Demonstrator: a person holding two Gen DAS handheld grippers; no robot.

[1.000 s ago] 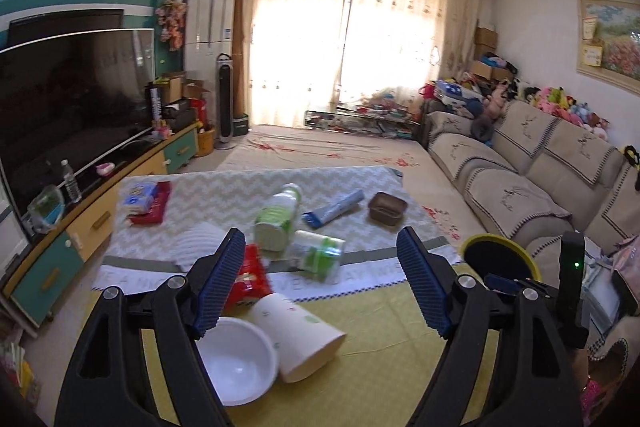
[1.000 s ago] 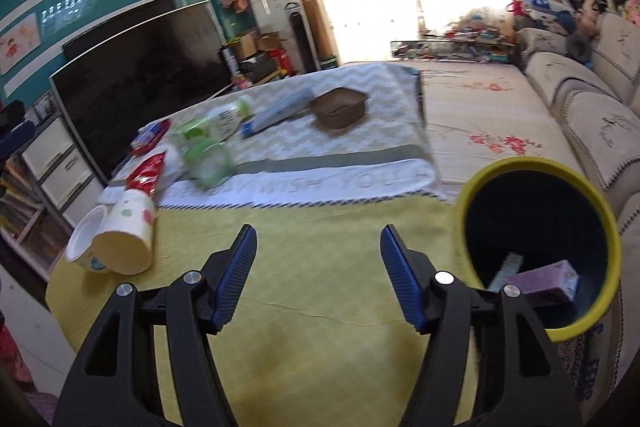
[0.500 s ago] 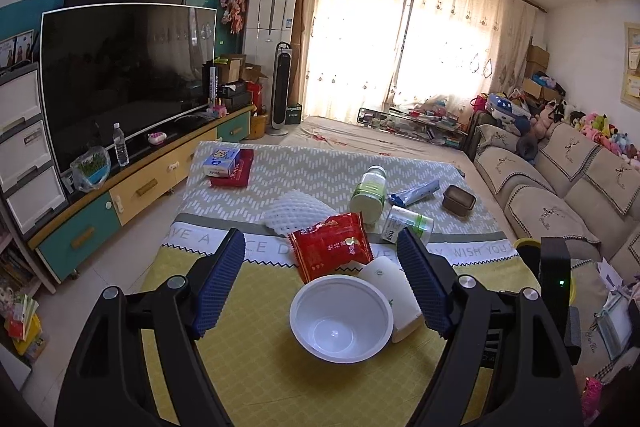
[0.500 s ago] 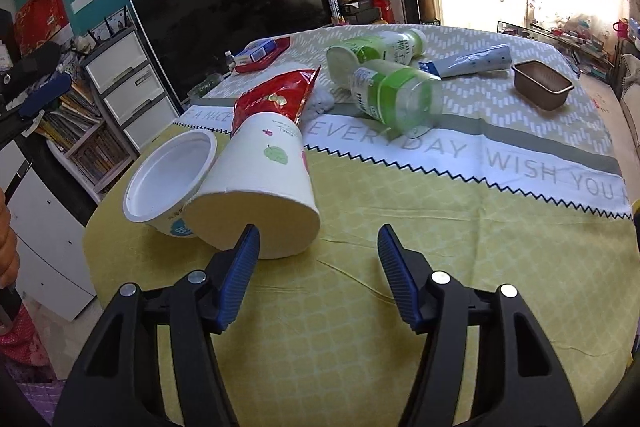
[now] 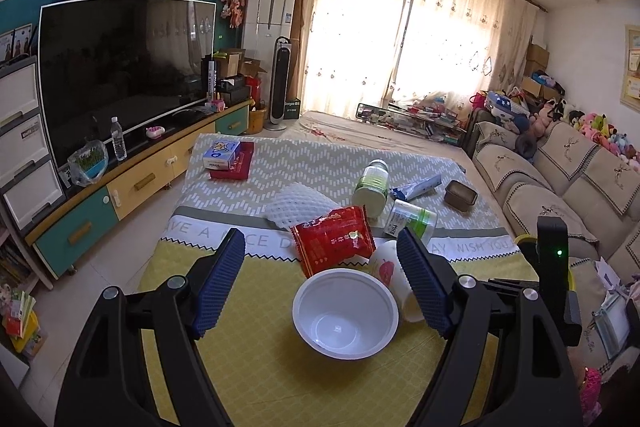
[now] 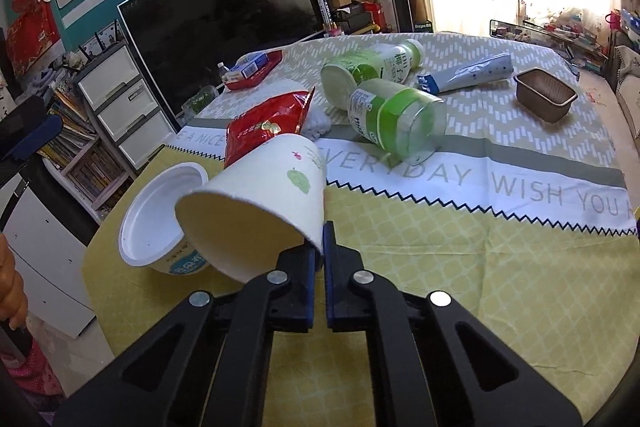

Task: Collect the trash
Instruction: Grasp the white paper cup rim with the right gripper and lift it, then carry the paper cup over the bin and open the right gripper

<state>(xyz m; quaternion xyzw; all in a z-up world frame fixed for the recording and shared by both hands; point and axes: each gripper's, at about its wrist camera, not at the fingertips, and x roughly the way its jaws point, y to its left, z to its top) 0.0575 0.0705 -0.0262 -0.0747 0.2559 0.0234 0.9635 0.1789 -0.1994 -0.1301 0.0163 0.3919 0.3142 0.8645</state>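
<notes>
On the table [image 6: 440,267], right gripper [image 6: 319,247] pinches the empty paper cup's [image 6: 256,211] rim; left gripper [image 5: 320,279] gapes over an empty bowl [image 5: 345,313].

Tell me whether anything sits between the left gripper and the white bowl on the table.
Nothing visible does. The open left gripper faces the white bowl across bare yellow cloth. The paper cup lies at the bowl's right and the red snack bag behind it, neither in the path.

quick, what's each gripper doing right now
Left gripper: open, holding nothing, hovering over the white bowl.
Right gripper: just closed on the rim of the paper cup.
</notes>
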